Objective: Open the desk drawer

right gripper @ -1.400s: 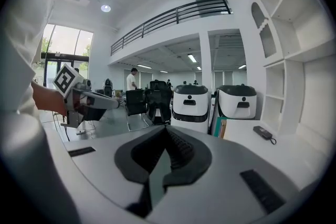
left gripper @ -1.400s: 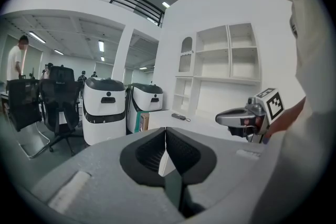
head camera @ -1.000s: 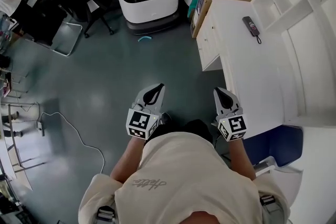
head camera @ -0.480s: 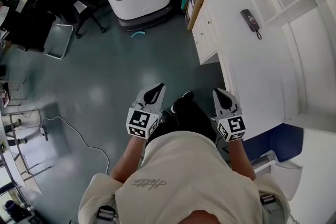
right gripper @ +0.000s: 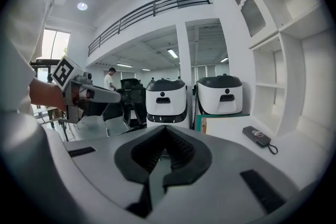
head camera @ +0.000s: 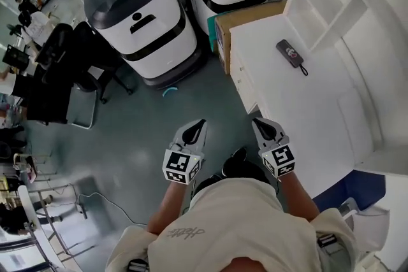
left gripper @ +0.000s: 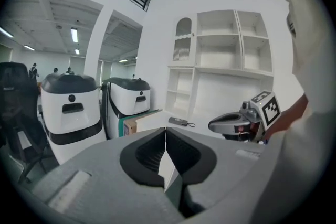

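Though closed, left gripper (head camera: 201, 123) beside right (head camera: 256, 121).

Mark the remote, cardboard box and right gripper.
remote (head camera: 289, 52), head view, middle of its body.
cardboard box (head camera: 252, 13), head view, tan top face.
right gripper (head camera: 257, 121), head view, its shut tips.

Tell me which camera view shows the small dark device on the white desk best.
The head view: it looks down on the dark device, showing its whole top and cord against the desk. The right gripper view catches it at a low slant, foreshortened. The left gripper view shows only a small, distant sliver.
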`<action>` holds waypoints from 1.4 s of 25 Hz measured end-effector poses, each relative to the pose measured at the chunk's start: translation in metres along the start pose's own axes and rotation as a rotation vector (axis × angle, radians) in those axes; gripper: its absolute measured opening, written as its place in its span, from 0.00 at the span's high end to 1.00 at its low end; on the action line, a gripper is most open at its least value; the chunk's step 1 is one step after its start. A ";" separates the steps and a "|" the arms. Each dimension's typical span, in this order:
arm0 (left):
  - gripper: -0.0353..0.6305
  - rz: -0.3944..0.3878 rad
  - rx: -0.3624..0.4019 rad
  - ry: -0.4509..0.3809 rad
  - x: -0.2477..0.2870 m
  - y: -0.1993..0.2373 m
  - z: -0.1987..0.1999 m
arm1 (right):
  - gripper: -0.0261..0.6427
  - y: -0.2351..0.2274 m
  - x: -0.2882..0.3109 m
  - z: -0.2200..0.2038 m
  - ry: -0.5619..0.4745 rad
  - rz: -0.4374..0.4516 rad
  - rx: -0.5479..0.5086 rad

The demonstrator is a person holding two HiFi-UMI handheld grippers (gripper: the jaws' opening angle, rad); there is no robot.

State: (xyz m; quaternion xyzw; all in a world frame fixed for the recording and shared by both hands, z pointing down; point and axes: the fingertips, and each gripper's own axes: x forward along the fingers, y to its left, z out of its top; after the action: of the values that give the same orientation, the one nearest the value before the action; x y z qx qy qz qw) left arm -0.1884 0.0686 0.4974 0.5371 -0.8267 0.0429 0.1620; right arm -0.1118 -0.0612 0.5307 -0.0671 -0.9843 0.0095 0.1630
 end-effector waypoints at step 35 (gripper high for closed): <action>0.92 -1.025 0.338 0.100 0.245 -0.200 0.075 | 0.96 -0.151 -0.190 -0.053 -0.014 -1.080 0.459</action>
State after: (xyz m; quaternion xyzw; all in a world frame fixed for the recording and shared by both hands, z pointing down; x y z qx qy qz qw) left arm -0.1154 -0.2473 0.4833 0.8873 -0.4318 0.1165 0.1127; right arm 0.0641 -0.2366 0.5265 0.4810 -0.8529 0.1383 0.1487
